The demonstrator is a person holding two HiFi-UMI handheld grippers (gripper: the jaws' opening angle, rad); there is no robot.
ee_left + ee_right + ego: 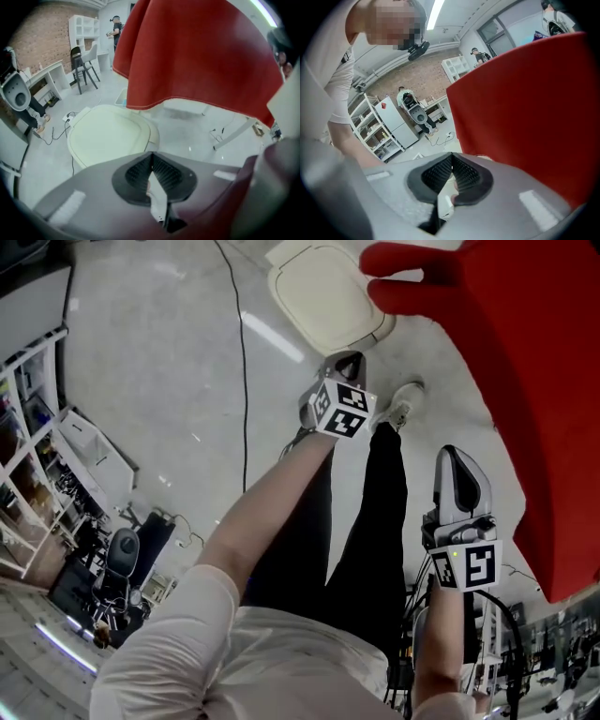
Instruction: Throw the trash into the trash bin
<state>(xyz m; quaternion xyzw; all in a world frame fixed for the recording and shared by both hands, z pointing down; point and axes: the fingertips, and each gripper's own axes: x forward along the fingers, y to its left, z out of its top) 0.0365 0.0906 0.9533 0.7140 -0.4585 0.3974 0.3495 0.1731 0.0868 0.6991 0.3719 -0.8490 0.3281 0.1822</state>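
Floor: pale grey, glossy, with a black cable lying across it. Trash bin stands on it at 12 o'clock, cream lid down, beside a red cloth filling 3 o'clock. Left hand-held gripper is near the bin and right hand-held gripper at 4 o'clock. Both have jaws pressed together, gripping nothing discernible. White shelves at 9 o'clock.

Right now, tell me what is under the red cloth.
Under the red cloth, the left gripper view shows pale floor and a slanted white leg. The cream trash bin lid sits by its hanging edge. The cloth hides whatever it drapes over.
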